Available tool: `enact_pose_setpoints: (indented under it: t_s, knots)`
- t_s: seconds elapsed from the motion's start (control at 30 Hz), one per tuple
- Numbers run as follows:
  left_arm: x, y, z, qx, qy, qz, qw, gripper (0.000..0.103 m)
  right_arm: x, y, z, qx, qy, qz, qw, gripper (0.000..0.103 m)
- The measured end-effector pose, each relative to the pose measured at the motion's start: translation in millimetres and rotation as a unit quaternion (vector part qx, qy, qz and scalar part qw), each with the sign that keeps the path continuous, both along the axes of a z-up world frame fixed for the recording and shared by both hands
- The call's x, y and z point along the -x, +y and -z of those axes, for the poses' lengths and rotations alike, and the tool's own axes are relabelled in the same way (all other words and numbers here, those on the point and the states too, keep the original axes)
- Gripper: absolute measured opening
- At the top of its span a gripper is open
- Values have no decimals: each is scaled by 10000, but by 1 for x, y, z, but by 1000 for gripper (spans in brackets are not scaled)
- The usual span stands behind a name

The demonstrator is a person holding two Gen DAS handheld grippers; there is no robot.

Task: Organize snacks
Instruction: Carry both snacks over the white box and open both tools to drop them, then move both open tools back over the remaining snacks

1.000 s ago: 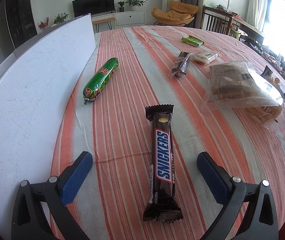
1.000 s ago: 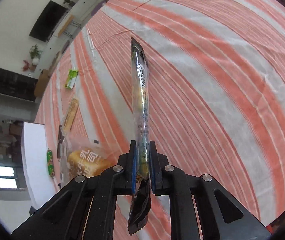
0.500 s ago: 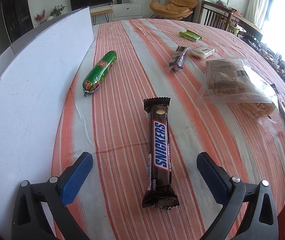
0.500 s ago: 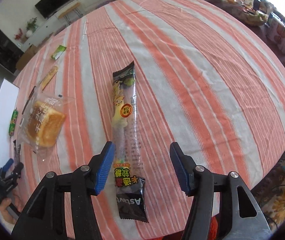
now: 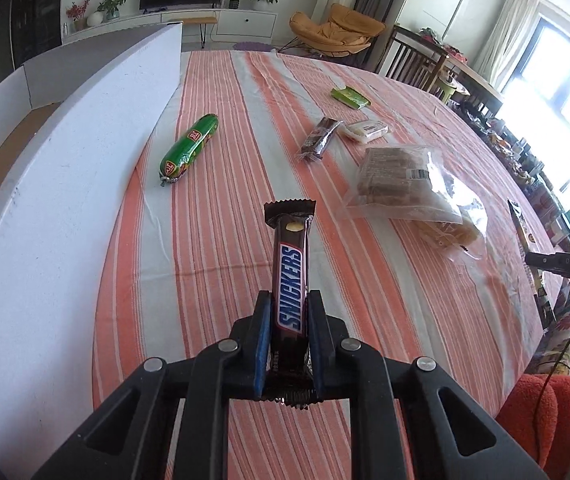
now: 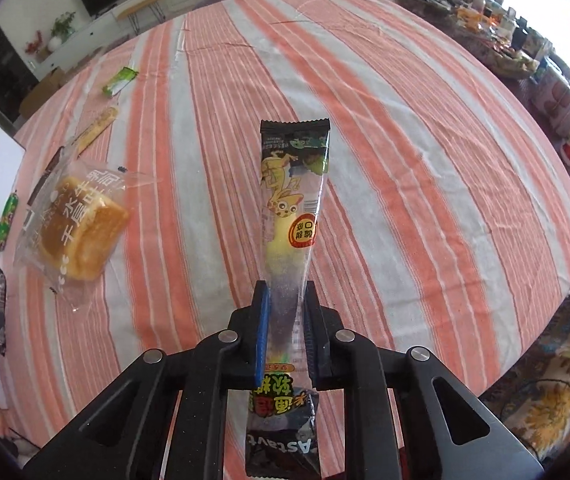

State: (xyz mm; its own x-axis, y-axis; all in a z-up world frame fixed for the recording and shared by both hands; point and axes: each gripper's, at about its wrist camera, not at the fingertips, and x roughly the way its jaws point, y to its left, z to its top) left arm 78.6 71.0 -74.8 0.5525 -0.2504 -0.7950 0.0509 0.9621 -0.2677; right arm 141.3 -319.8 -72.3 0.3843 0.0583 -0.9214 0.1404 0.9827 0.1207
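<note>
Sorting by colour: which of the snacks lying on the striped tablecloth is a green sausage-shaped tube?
The green sausage, lying nearest the white board; the flat green packet is rectangular.

"SNICKERS" on chocolate bar (image 5: pixel 292 280)

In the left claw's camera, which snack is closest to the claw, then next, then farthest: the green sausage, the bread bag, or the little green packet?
1. Bread bag, to the right.
2. Green sausage, to the left by the white board.
3. Little green packet, far back, right of middle.
The first two are nearly level.
</note>
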Motion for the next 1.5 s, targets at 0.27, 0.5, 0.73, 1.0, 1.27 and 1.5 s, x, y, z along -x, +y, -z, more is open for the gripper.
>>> enact_pose_setpoints:
  t_s: [0.27, 0.5, 0.73, 1.0, 1.27, 1.5]
  knots:
    - [47, 36, -85, 1095, -759, -190, 9909, 16, 23, 39, -75, -1311, -671, -301, 9886, 15]
    - [80, 131, -147, 535, -1422, -1223, 9808, 17, 24, 204, -147, -2730, -971, -1771, 9406, 15]
    - [90, 228, -124, -596, -972, -2630, 9580, 18, 22, 390, -168, -3348, -802, -2893, 8932, 21]
    - [110, 228, -87, -732, -889, -3062, 9450, 80, 24, 376, -105, -2643, -929, -2719, 9206, 60]
    - [87, 111, -119, -133, -1485, -1269, 9806, 92, 55, 236, -15, -1322, -488, -2167, 9660, 64]
    - [48, -8, -87, -199, -907, 163, 9955, 94, -5, 183, 18, -759, -261, -1508, 9853, 56]
